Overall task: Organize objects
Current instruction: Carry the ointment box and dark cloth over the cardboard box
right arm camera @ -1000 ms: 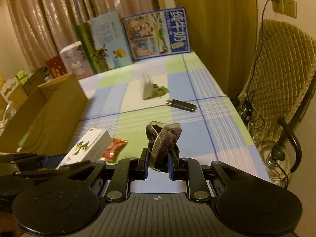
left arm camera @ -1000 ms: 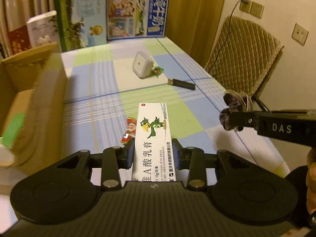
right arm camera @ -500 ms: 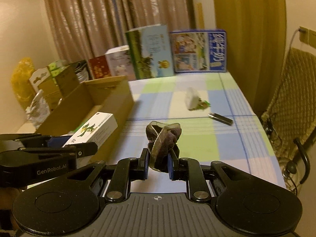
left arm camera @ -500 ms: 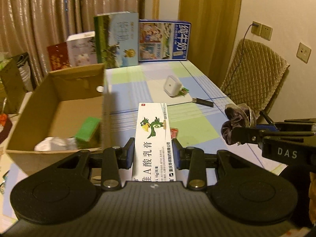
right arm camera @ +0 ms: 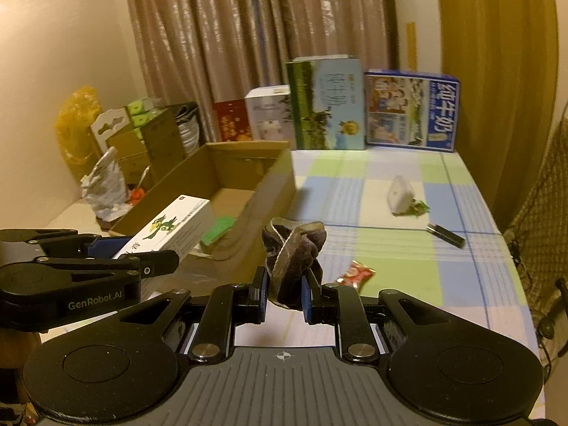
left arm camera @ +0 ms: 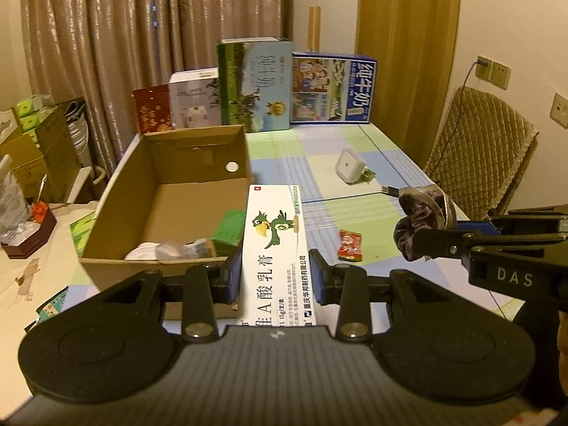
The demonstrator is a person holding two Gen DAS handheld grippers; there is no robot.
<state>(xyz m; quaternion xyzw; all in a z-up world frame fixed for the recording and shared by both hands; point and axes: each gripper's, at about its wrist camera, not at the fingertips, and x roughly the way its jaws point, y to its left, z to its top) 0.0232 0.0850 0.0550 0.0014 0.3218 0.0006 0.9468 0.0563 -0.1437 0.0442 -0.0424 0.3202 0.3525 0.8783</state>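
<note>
My left gripper (left arm camera: 276,276) is shut on a long white ointment box (left arm camera: 275,245) printed with a green bird, held in the air beside the near right corner of an open cardboard box (left arm camera: 167,191). That cardboard box holds a green packet (left arm camera: 229,229) and a white crumpled item (left arm camera: 159,250). My right gripper (right arm camera: 284,298) is shut on a dark velvet scrunchie (right arm camera: 293,248), held above the checked tablecloth (right arm camera: 390,241). In the right wrist view the left gripper (right arm camera: 149,266) shows at the left with the ointment box (right arm camera: 170,225) next to the cardboard box (right arm camera: 245,167).
On the cloth lie a red candy wrapper (left arm camera: 349,245), a white charger block (left arm camera: 349,167) and a black stick-shaped device (right arm camera: 445,235). Tall milk cartons and gift boxes (left arm camera: 294,88) line the far edge. A padded chair (left arm camera: 479,149) stands at the right. Clutter and boxes (left arm camera: 39,142) fill the left.
Both grippers have risen and swung left with their loads. The cardboard box has come fully into view, and the ointment box now hangs beside its near right corner.
</note>
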